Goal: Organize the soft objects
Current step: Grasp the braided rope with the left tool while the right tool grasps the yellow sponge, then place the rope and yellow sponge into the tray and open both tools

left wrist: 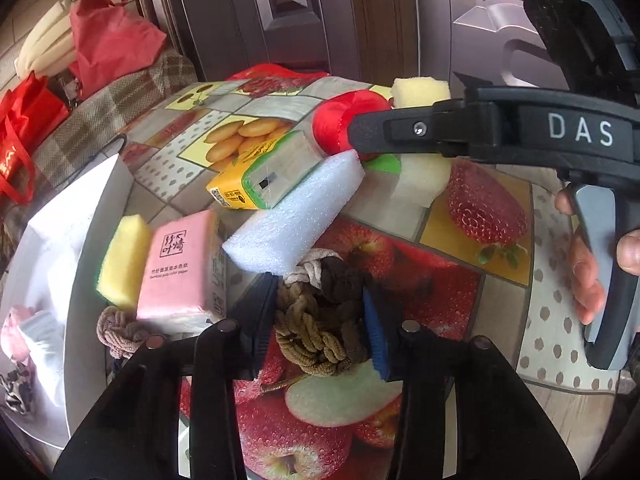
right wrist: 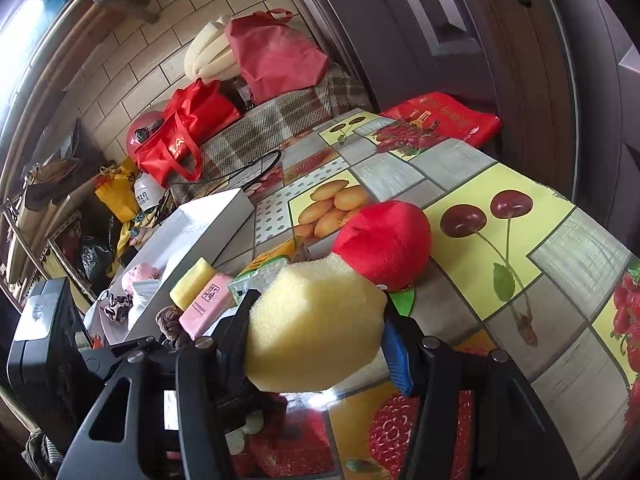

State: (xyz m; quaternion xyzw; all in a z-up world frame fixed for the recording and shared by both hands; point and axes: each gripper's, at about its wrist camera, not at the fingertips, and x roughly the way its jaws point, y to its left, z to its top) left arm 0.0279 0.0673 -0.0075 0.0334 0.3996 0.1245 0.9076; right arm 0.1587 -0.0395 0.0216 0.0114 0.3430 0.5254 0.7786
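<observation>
My left gripper (left wrist: 320, 320) is shut on a bundle of brown and olive hair ties (left wrist: 320, 320), held over the fruit-print tablecloth (left wrist: 460, 280). My right gripper (right wrist: 316, 336) is shut on a pale yellow sponge (right wrist: 316, 320), lifted above the table; it also shows in the left wrist view (left wrist: 420, 90). A red plush toy (right wrist: 384, 240) lies just beyond it. A white foam block (left wrist: 296, 216), a pink tissue pack (left wrist: 180, 264), a yellow-green sponge (left wrist: 122, 260) and a yellow-green tissue pack (left wrist: 260, 176) lie near the white box (left wrist: 76, 232).
The white box (right wrist: 192, 232) at the left holds pink and patterned soft items (right wrist: 136, 276). Another hair tie (left wrist: 120, 328) lies by the pink pack. Red bags (right wrist: 180, 136) sit on a checked bench behind. A dark door (right wrist: 440, 20) stands beyond the table's far edge.
</observation>
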